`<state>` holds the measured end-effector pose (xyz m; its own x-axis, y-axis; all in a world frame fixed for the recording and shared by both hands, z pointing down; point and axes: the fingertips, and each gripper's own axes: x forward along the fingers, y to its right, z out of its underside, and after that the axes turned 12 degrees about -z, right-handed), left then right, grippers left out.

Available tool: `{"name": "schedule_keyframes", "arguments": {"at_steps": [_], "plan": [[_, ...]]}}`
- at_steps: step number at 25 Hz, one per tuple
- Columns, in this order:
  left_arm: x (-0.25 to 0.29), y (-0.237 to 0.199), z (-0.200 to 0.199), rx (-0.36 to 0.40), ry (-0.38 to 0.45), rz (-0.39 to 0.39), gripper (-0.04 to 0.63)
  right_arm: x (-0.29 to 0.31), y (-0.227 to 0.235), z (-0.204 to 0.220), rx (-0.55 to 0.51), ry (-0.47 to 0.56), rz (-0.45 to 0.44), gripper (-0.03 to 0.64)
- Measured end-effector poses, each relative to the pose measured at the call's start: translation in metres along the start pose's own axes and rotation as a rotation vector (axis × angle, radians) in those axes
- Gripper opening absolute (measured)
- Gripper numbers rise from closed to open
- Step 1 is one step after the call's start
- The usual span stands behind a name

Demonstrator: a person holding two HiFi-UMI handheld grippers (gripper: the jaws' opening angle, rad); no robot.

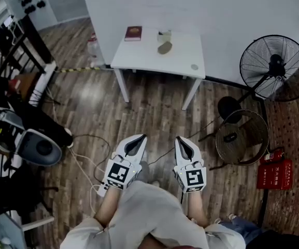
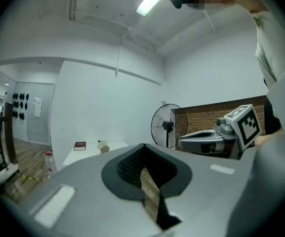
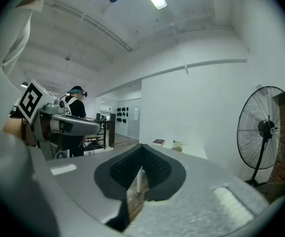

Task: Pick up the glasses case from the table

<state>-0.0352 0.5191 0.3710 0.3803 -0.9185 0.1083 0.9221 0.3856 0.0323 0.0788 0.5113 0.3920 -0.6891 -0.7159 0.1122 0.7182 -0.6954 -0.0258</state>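
The glasses case [image 1: 165,47], a brown oval, lies on the small white table [image 1: 183,58] at the far side of the room. It is also small and distant in the left gripper view [image 2: 104,149] and the right gripper view [image 3: 178,148]. My left gripper [image 1: 138,139] and right gripper [image 1: 183,140] are held side by side close to my body, over the wooden floor and well short of the table. Both point roughly level toward the table. Both are shut with nothing between the jaws [image 2: 143,147] [image 3: 141,146].
A dark red book [image 1: 133,33] and a pale small object [image 1: 164,36] also sit on the table. A standing fan [image 1: 276,66] and a round wire basket [image 1: 241,136] are to the right, with a red extinguisher box [image 1: 276,173]. Cables, chairs and equipment [image 1: 35,147] crowd the left.
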Motion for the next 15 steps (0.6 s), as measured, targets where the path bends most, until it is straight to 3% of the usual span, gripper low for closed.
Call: {"name": "schedule_keyframes", "arguments": {"at_steps": [10, 15], "plan": [[0.080, -0.055, -0.008, -0.018, 0.005, 0.007, 0.018, 0.085, 0.045, -0.010, -0.034, -0.024, -0.030, 0.003], [0.118, -0.090, -0.015, -0.015, 0.006, 0.016, 0.018, 0.127, 0.067, -0.016, -0.025, -0.046, -0.005, 0.003]]}}
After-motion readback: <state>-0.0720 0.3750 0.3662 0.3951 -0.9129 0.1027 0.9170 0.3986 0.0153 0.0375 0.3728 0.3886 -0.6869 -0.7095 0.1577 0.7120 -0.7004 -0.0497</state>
